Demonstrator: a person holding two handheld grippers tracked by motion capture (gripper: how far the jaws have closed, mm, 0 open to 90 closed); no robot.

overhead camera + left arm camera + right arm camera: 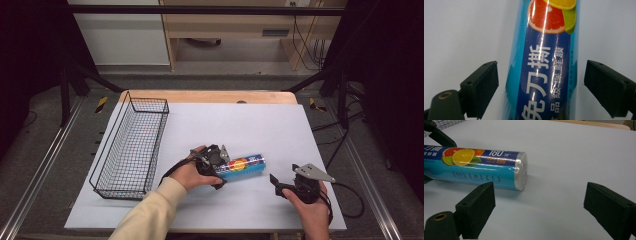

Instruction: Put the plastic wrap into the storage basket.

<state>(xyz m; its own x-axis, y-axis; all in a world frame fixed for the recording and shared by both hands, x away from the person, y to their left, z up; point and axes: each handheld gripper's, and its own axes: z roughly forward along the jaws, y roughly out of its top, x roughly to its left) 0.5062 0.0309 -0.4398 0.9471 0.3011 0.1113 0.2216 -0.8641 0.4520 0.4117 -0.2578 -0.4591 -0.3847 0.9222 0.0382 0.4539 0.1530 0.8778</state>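
Nearest the high camera are the person's two forearms, coming up from the bottom edge. The right hand rests low on the white table top, holding the right gripper with its grey three-cornered plate on top. In the right gripper view its two black jaws stand wide apart with nothing but bare table between them, so this claw is open and holds nothing. The roll lies just ahead of it and off to one side, well clear of the pads.

The left hand, in a cream sleeve, holds the left gripper over one end of the roll of cling film. The roll lies on its side near the middle of the table, blue with citrus slices printed on the wrap, its long axis running roughly left to right in the high view. In the left gripper view the roll runs straight up between the jaws. The pads straddle it, with a strip of white table showing on each side, so they are not pressing on it. This claw is open around the roll, not gripping it.

A black wire basket stands along the left side of the table, well apart from the roll.
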